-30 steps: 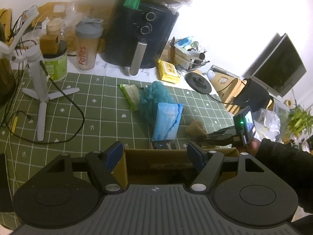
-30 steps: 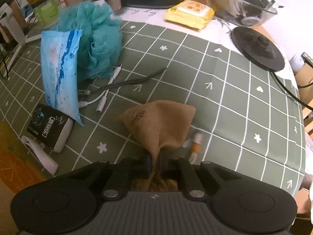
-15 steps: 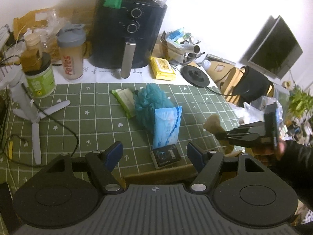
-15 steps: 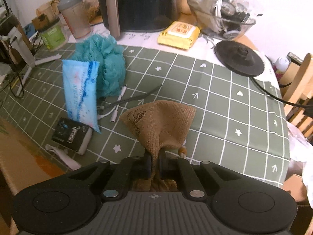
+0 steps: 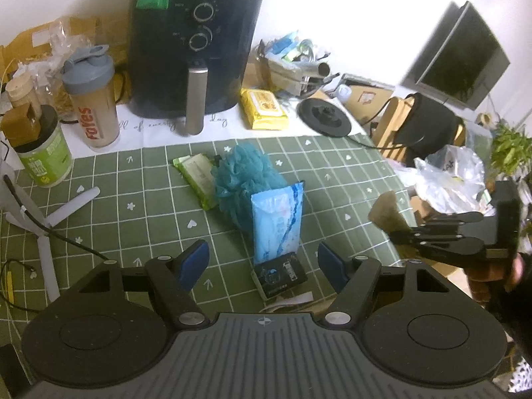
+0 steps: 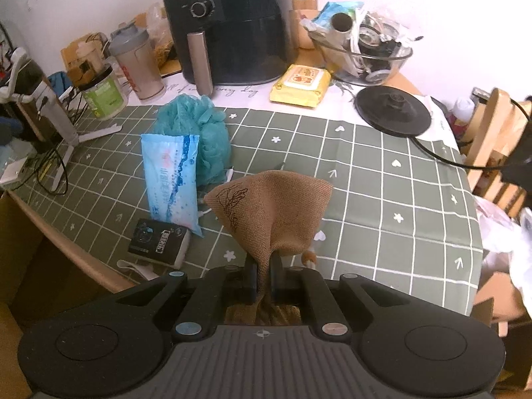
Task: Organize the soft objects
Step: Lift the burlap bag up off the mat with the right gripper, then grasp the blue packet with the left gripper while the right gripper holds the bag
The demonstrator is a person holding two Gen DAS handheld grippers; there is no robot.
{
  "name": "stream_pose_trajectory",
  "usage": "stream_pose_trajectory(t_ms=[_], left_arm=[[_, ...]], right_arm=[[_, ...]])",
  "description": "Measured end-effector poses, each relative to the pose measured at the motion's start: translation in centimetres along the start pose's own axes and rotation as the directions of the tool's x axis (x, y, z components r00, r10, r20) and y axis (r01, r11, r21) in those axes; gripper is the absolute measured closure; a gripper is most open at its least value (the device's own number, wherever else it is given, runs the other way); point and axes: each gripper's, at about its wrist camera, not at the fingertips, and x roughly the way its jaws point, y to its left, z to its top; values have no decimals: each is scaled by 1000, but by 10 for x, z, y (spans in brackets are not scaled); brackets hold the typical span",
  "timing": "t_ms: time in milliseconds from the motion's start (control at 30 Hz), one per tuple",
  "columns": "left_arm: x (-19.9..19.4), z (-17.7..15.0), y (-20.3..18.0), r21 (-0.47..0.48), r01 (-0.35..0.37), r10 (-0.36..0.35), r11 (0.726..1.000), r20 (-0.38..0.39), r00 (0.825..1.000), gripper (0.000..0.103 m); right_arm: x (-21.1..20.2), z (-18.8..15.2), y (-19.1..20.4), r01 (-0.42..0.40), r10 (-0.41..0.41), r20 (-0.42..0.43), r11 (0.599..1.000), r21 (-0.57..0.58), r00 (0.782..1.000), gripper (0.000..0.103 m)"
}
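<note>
My right gripper (image 6: 263, 274) is shut on the neck of a brown burlap pouch (image 6: 271, 212) and holds it in the air above the table's near edge. It also shows in the left wrist view (image 5: 400, 232) with the pouch (image 5: 385, 214) at the right. My left gripper (image 5: 262, 261) is open and empty, above the table's front edge. A teal bath pouf (image 5: 244, 176) lies mid-table, a blue tissue pack (image 5: 277, 221) leaning on it, a green wipes pack (image 5: 198, 178) to its left. A yellow wipes pack (image 6: 301, 86) lies further back.
A small black box (image 5: 279, 276) lies at the front edge. A black air fryer (image 5: 196, 50), shaker bottle (image 5: 93, 99), green jar (image 5: 45, 156), kettle base (image 5: 324, 116) and glass bowl of clutter (image 6: 365, 56) stand at the back. A white tripod (image 5: 43, 226) with cables is left. A cardboard box (image 6: 30, 266) sits below the table edge.
My right gripper has lifted the burlap pouch off the table and pulled back toward the near edge. My left gripper has risen and drawn back, still open.
</note>
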Motion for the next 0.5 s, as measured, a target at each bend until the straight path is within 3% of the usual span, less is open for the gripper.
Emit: stream_pose_trajectory(t_ms=[500], left_arm=[[22,30,-14,-12,-75,74,997,-100,992,31]], right_arm=[[-28,-7,-3,3,-8,51,995,101,999,94]])
